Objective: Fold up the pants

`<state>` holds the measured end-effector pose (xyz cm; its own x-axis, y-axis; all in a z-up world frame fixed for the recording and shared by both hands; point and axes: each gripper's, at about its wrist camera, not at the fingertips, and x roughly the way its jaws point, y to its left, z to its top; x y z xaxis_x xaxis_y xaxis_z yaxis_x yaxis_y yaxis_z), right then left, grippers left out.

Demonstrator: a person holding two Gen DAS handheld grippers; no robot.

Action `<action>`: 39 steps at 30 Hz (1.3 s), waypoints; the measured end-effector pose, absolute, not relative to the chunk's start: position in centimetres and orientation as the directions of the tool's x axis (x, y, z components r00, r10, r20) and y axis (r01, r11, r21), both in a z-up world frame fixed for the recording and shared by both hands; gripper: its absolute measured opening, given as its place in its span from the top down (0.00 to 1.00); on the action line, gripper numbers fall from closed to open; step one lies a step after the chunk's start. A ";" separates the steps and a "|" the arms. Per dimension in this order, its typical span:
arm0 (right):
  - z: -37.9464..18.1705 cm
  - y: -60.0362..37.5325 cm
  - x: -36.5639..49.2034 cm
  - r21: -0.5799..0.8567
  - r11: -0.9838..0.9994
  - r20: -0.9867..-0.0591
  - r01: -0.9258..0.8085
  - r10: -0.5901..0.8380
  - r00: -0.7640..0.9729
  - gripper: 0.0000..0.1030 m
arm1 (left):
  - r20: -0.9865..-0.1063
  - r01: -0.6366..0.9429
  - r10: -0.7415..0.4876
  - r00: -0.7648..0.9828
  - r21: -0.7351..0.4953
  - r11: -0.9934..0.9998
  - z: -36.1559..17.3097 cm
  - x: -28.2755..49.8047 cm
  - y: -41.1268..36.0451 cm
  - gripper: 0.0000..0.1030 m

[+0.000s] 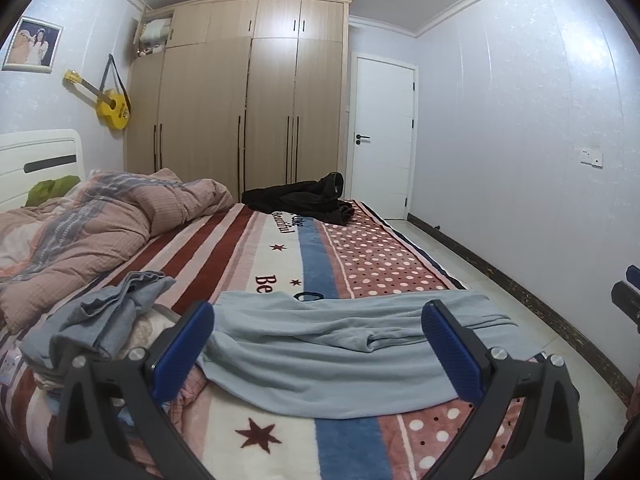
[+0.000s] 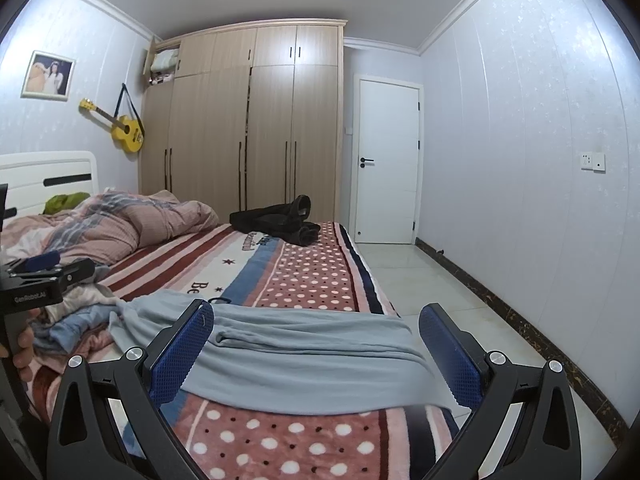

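left wrist view, left to right: a pile of grey clothes (image 1: 100, 320) is lying at the lower left of the frame, on the patterned blanket (image 1: 280, 440). the left gripper (image 1: 320, 354) is filling the lower centre, its blue fingers (image 1: 184, 350) standing wide apart and holding nothing. the light blue pants (image 1: 340, 356) are lying across the blanket's near edge, spread sideways between and beyond the two fingers. whether the fingers are touching the cloth, cannot tell. at the far right edge a part of the right gripper (image 1: 628, 300) is showing. a pink quilt (image 1: 80, 232) is sitting bunched at middle left; a dark garment (image 1: 308, 198) is lying at the far end of the bed, upper centre.

right wrist view, left to right: the left gripper (image 2: 36, 276) is showing at the left edge, over crumpled clothes (image 2: 72, 320). the right gripper (image 2: 316, 356) is occupying the lower centre, fingers (image 2: 452, 360) spread wide, nothing between them gripped. the pants (image 2: 300, 356) are lying across the lower middle, reaching the bed's right edge. the tiled floor (image 2: 440, 300) is showing at right.
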<state>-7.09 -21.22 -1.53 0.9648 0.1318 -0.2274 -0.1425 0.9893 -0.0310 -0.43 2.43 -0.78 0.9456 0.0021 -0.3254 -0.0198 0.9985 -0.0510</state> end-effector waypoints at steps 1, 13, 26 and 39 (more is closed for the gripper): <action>-1.3 -21.3 -7.0 -0.030 0.989 -0.225 -0.142 0.132 0.965 0.00 | -0.326 -0.023 0.005 0.945 -0.051 0.998 -0.8 -0.4 2.5 0.01; -2.2 -20.1 -7.0 -0.038 0.985 -0.218 -0.166 0.154 0.964 0.00 | -0.313 -0.041 0.037 0.949 -0.007 0.999 -1.3 0.0 2.8 0.01; -3.8 -20.1 -5.3 -0.022 0.991 -0.244 -0.131 0.122 0.962 0.00 | -0.363 -0.017 0.014 0.932 -0.006 1.000 -3.2 2.3 2.9 0.01; -9.6 -22.1 0.4 -0.034 0.982 -0.382 -0.186 0.159 0.910 0.00 | -0.542 0.025 -0.168 0.824 -0.261 0.965 -10.9 6.7 6.6 0.01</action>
